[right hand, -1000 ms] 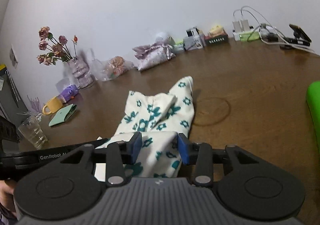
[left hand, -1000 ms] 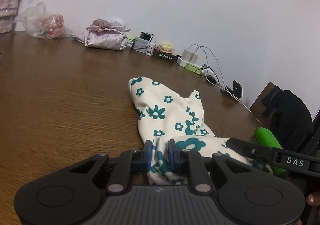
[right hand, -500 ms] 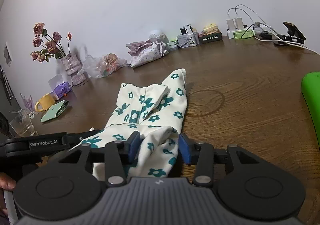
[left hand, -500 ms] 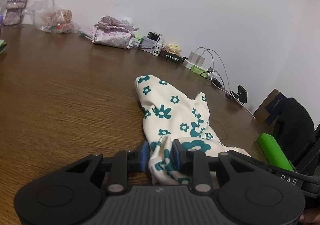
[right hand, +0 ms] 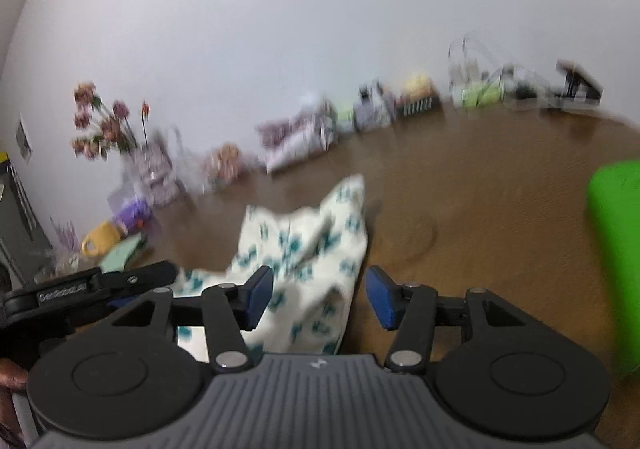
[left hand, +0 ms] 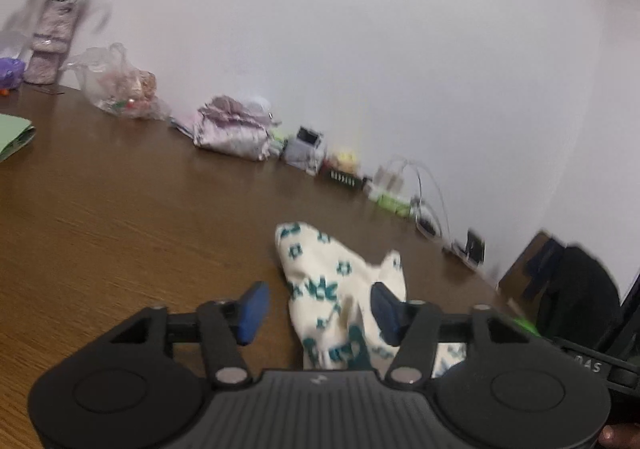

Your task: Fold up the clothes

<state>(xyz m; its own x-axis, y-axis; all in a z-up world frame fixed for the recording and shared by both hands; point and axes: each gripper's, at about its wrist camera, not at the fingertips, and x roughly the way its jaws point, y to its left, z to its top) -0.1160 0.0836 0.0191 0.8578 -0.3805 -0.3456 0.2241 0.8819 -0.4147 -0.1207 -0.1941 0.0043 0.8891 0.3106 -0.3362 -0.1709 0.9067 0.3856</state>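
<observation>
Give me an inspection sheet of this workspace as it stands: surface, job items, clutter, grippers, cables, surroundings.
Surface: brown wooden table, faint ring mark beside the cloth.
Job's things: floral garment, bunched on the table, held by neither gripper.
Clutter: flower vase, plastic bag, folded lilac fabric, small boxes, yellow mug, green object.
Grippers: left gripper open over the garment; right gripper open over it.
Cables: white charger leads by the wall.
Surroundings: white wall; dark clothing over a chair.
</observation>
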